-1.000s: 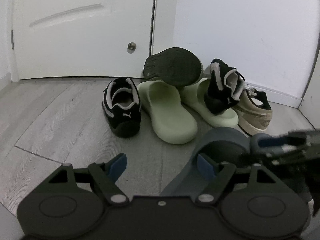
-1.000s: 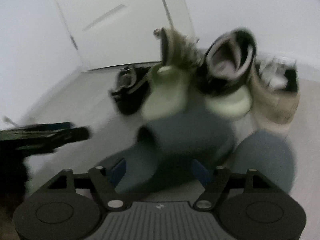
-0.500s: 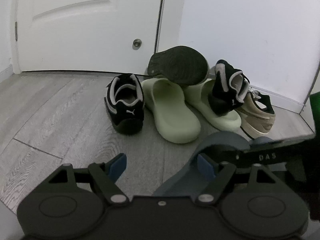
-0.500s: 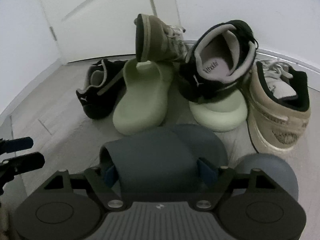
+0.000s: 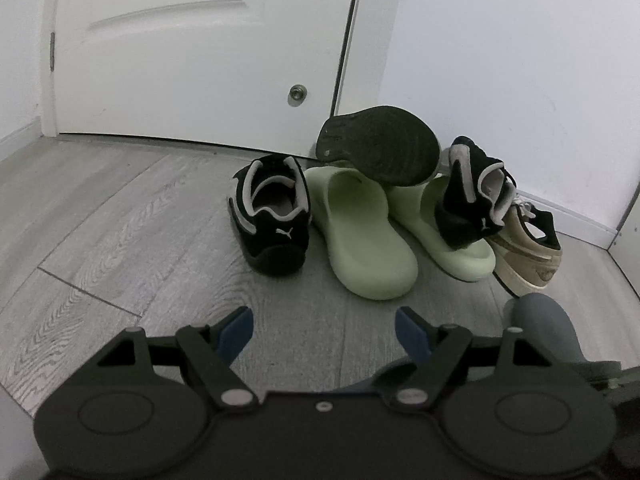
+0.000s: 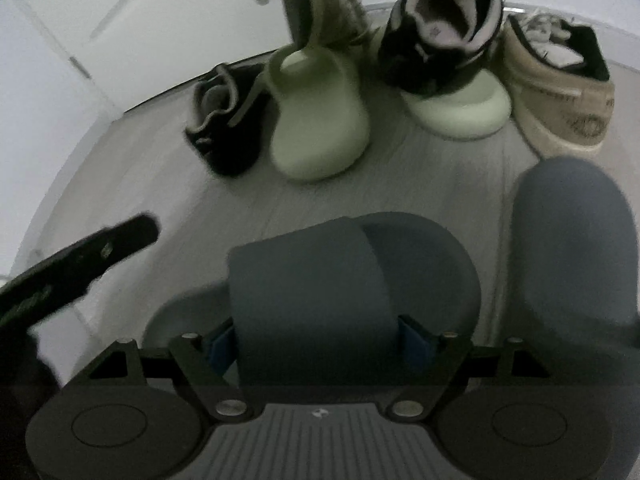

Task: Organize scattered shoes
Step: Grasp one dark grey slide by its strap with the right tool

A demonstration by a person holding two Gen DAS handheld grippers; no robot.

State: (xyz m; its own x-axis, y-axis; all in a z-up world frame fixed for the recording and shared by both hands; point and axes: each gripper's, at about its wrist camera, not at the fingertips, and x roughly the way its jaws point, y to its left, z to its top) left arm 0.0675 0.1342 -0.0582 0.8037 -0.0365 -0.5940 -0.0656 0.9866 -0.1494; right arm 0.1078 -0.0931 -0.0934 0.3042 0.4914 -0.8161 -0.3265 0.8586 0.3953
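While the right gripper [image 6: 316,344] straddles the strap of a grey-blue slide [image 6: 320,276], its fingers [image 6: 414,344] sit on either side of the strap and are opening; frame is too blurred to tell whether the pads touch it. Slide lies flat on the wood-look floor [image 5: 100,216], toe pointing away from the camera. Second grey-blue slide [image 6: 572,240] just beside it on the right, parallel.

Left gripper [image 5: 324,330] hovers over bare floor, fingers [image 5: 236,326] apart, nothing between them. Its arm shows in the right wrist view as a dark blurred bar at left.

Rest of the shoes are clustered near the white door [image 5: 192,48] and wall [image 5: 520,60]:
- black sneaker [image 5: 272,220] upright on the floor, heel toward the camera, leftmost of the pile.
- pale green slide [image 5: 364,236] just right of it, touching or nearly so.
- second pale green slide [image 5: 448,236] further right, with another black sneaker [image 5: 472,196] resting on top of it, tilted.
- tan sneaker [image 5: 528,256] at far right, upright, beside that green slide.
- second tan sneaker [image 6: 320,12] tipped up on its side behind the green slides, dark sole [image 5: 380,144] facing the left camera, leaning at the door frame.

Both grey-blue slides are well apart from the pile, nearest the grippers.
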